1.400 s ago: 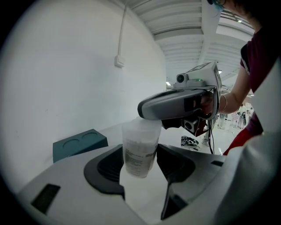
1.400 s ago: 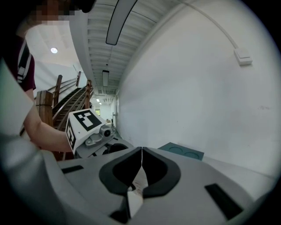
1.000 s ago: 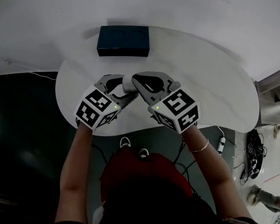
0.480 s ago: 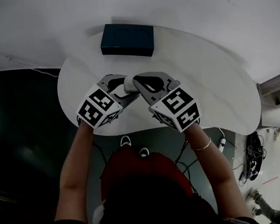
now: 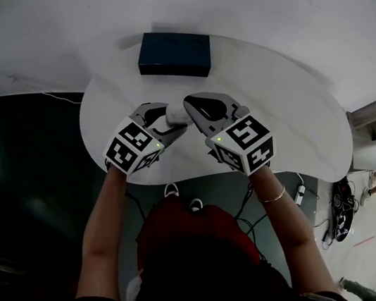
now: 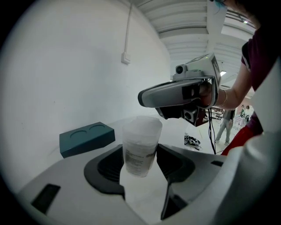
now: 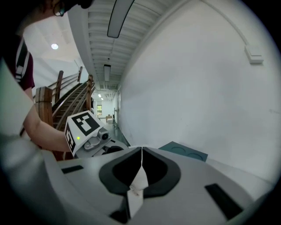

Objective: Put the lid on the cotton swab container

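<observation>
The cotton swab container [image 6: 140, 143] is a frosted plastic cup with a printed label and a frosted lid [image 6: 142, 124] on top. It stands upright between the jaws of my left gripper [image 6: 141, 166], which is shut on its sides. In the head view the container [image 5: 176, 115] shows between the two grippers over the white table. My right gripper [image 5: 192, 105] hovers just above the lid with its jaws shut, tips meeting [image 7: 141, 151] and nothing visibly clamped. Through the slit behind its tips I see a sliver of the labelled container [image 7: 135, 186].
A dark blue box [image 5: 175, 54] with two round recesses lies at the table's far edge, behind the grippers. The round white table [image 5: 290, 118] stretches off to the right. Dark floor lies to the left, with cables and gear at the lower right.
Almost nothing has moved. The right gripper has shifted slightly rightward, so a little more of the container's top shows in the head view.
</observation>
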`<state>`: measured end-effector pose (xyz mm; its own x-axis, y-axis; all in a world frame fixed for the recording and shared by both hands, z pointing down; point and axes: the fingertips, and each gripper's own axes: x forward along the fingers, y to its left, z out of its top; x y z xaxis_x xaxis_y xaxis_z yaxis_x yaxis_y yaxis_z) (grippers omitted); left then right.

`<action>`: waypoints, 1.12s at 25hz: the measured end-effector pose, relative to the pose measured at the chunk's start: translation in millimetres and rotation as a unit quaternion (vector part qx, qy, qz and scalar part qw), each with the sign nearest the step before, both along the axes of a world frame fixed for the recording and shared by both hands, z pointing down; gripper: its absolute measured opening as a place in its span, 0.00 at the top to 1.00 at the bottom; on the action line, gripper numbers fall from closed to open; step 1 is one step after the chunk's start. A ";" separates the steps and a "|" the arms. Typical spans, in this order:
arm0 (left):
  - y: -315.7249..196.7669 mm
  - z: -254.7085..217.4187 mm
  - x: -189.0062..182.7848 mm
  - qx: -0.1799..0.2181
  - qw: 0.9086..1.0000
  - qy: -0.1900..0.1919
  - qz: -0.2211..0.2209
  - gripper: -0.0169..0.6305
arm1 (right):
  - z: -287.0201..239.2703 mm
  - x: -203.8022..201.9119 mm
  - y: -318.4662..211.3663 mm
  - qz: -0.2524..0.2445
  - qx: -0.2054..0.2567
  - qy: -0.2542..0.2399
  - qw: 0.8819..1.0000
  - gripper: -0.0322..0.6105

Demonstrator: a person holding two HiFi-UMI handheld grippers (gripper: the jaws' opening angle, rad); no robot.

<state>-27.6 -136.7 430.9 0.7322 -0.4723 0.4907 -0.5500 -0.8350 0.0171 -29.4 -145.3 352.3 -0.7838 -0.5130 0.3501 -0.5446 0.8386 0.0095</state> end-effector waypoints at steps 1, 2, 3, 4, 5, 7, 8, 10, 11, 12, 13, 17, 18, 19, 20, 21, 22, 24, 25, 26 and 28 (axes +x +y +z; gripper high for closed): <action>-1.6 0.7 -2.6 0.000 1.000 0.002 -0.003 0.58 | -2.2 1.6 -2.5 0.007 -0.002 -0.012 1.000 0.92; -3.5 1.7 -5.5 0.001 1.000 0.002 -0.007 0.58 | -3.5 3.6 -5.3 0.014 -0.003 -0.021 1.000 0.92; -5.5 2.6 -8.4 0.001 1.000 0.003 -0.010 0.58 | -4.3 5.8 -8.1 0.022 -0.003 -0.027 0.999 0.92; -7.3 3.1 -11.1 0.002 1.000 0.003 -0.013 0.58 | -4.5 8.0 -10.7 0.030 -0.004 -0.032 0.999 0.92; -9.0 3.4 -13.5 0.002 1.000 0.005 -0.016 0.58 | -4.0 9.9 -12.7 0.036 -0.006 -0.036 0.999 0.92; -12.5 3.6 -17.8 0.003 1.000 0.008 -0.022 0.58 | -1.7 12.8 -15.4 0.045 -0.011 -0.040 0.998 0.92; -14.7 4.0 -20.0 0.004 1.000 0.009 -0.025 0.58 | -0.3 13.7 -16.3 0.049 -0.013 -0.042 0.998 0.92; -20.0 5.7 -24.7 0.006 1.000 0.009 -0.029 0.58 | 2.6 14.8 -17.8 0.056 -0.016 -0.047 0.997 0.92; -23.0 7.0 -27.1 0.006 0.999 0.007 -0.031 0.58 | 4.0 15.2 -18.5 0.061 -0.019 -0.052 0.997 0.92; -26.3 8.7 -29.9 0.006 0.999 0.005 -0.031 0.58 | 5.6 15.4 -19.2 0.065 -0.023 -0.057 0.996 0.92; -29.7 10.6 -32.9 0.007 0.999 0.003 -0.032 0.58 | 7.7 15.3 -19.9 0.070 -0.028 -0.062 0.995 0.92; -46.0 19.8 -43.2 0.007 0.999 -0.003 -0.038 0.58 | 21.7 14.8 -25.2 0.082 -0.048 -0.066 0.993 0.92; -50.0 22.6 -44.8 0.007 0.999 -0.004 -0.038 0.58 | 25.7 14.3 -26.9 0.084 -0.051 -0.064 0.993 0.92; -53.6 25.7 -46.3 0.006 0.999 -0.004 -0.036 0.58 | 29.5 13.4 -28.5 0.085 -0.055 -0.061 0.993 0.92; -56.9 29.0 -47.5 0.004 0.999 -0.006 -0.034 0.58 | 33.3 12.4 -30.0 0.087 -0.058 -0.059 0.993 0.92; -60.3 32.5 -48.3 0.002 1.000 -0.007 -0.031 0.58 | 36.8 11.6 -31.5 0.089 -0.062 -0.057 0.993 0.92; -63.9 35.7 -48.9 0.001 1.000 -0.008 -0.028 0.58 | 40.2 11.3 -33.1 0.091 -0.066 -0.055 0.992 0.92; -72.0 41.3 -49.0 -0.002 1.000 -0.008 -0.023 0.58 | 47.1 11.9 -37.0 0.097 -0.074 -0.052 0.991 0.92; -76.5 43.7 -48.9 -0.003 1.000 -0.009 -0.022 0.58 | 50.7 12.9 -39.5 0.100 -0.078 -0.050 0.991 0.92; -81.7 46.0 -48.7 -0.003 1.000 -0.009 -0.020 0.58 | 54.2 14.0 -42.6 0.103 -0.081 -0.048 0.990 0.92; -93.1 49.7 -49.0 0.000 1.000 -0.012 -0.018 0.58 | 59.9 15.6 -49.3 0.111 -0.087 -0.046 0.989 0.92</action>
<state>-76.6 -229.8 480.7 0.7036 -0.4981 0.5069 -0.5794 -0.8151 0.0033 -13.8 -194.6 412.1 -0.6914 -0.6141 0.3807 -0.7073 0.6826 -0.1836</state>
